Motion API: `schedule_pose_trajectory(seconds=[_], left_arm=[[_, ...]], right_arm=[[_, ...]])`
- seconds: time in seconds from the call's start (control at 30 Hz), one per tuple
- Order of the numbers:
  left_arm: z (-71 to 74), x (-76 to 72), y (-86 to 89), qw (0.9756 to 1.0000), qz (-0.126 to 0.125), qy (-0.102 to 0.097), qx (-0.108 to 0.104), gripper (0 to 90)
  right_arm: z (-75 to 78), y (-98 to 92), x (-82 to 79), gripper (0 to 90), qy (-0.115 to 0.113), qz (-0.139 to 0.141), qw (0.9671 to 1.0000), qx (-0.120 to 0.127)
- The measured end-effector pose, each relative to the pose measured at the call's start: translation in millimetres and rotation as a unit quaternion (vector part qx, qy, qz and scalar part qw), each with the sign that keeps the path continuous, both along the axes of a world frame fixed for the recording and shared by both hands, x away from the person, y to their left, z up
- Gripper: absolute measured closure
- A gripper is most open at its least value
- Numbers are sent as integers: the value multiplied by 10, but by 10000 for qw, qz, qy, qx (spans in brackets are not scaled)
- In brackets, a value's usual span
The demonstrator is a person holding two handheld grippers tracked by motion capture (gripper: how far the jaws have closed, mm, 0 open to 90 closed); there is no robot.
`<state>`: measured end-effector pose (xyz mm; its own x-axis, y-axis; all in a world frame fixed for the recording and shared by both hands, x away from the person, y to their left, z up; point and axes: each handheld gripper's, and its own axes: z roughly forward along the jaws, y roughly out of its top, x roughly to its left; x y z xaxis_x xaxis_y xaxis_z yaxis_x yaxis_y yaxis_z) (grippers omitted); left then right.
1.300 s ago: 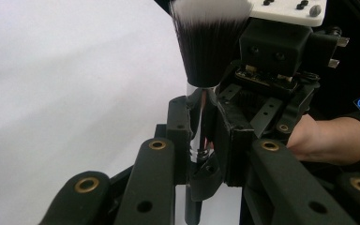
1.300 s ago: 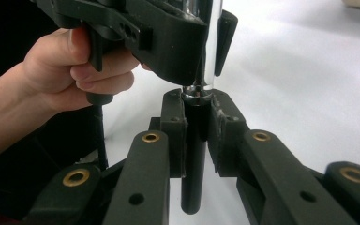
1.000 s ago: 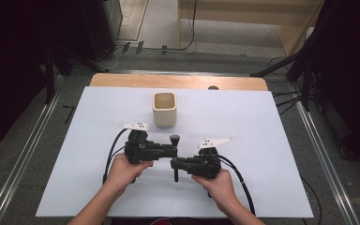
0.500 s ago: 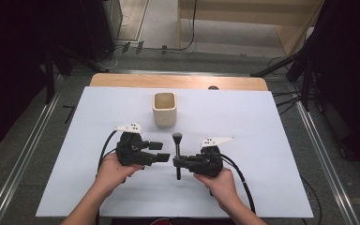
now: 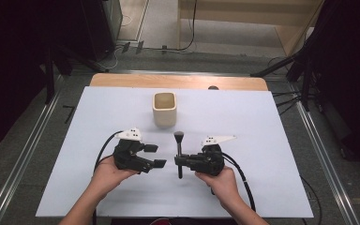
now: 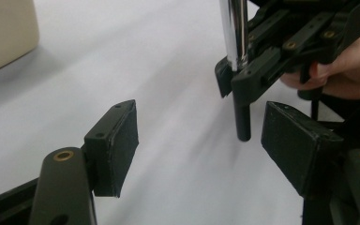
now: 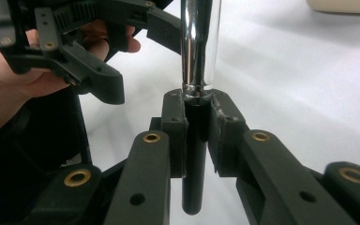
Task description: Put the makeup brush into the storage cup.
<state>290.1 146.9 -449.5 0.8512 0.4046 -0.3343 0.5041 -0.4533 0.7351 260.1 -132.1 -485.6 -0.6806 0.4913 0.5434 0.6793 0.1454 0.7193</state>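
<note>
The right gripper point(image 5: 182, 160) was clamped on a makeup brush point(image 5: 179, 149), its two pads pressed against the black lower part of the handle, just under the joint where the chrome sleeve began. In the right gripper view the brush point(image 7: 197, 93) stood straight up between the fingers point(image 7: 174, 123), with the black butt end hanging below them and the chrome running out of the top of the picture. From above, the brush lay along the white table point(image 5: 262, 140), bristle head pointing away from the person toward the cream cup point(image 5: 164, 108), which stood well beyond both sets of fingertips.

The left gripper point(image 5: 153, 155) had let go: its jaws had just been opening and stood wide apart, with nothing between the pads. In the left gripper view the fingers point(image 6: 117, 140) framed bare table, and the brush's butt end point(image 6: 242, 117) hung ahead of them, nearer the right-hand pad, apart from it as far as that blurred view let me judge. The right gripper point(image 6: 243, 79) held the handle just above that end. The left fingertips pointed across at the brush, near it but not touching.
</note>
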Motion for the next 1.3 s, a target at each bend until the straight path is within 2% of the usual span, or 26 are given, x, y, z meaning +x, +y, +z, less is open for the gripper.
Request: schedule_pose_trajectory(seconds=[0.1, 0.27, 0.4, 0.6, 0.67, 0.93, 1.07, 1.3], left_arm=[[-9, -22, 46, 9999, 40, -65, 102, 284], [-36, -64, 131, 9986, 41, -350, 383, 264], [-61, -99, 174, 9961, -15, -616, 627, 254], [-68, -139, 236, 9936, -4, -780, 813, 242], [-72, -150, 271, 9931, 29, -781, 873, 235], [-77, -203, 448, 9939, 189, -739, 794, 232], [-69, -221, 509, 9934, 256, -763, 811, 233], [-103, -226, 600, 9936, 340, -685, 828, 233]], right_arm=[[9, 1, 7, 799, -20, -7, 10000, -37], [22, 9, 14, 800, -75, 9, 9999, -100], [28, 10, 23, 799, -81, -5, 9999, -117], [42, -4, 23, 799, -160, -33, 9997, -186], [40, -3, 25, 799, -168, -39, 9996, -214], [31, 3, 46, 799, -174, -88, 9995, -267], [31, -10, 53, 799, -201, -128, 9993, -298], [29, -35, 102, 799, -131, -244, 9994, -219]])
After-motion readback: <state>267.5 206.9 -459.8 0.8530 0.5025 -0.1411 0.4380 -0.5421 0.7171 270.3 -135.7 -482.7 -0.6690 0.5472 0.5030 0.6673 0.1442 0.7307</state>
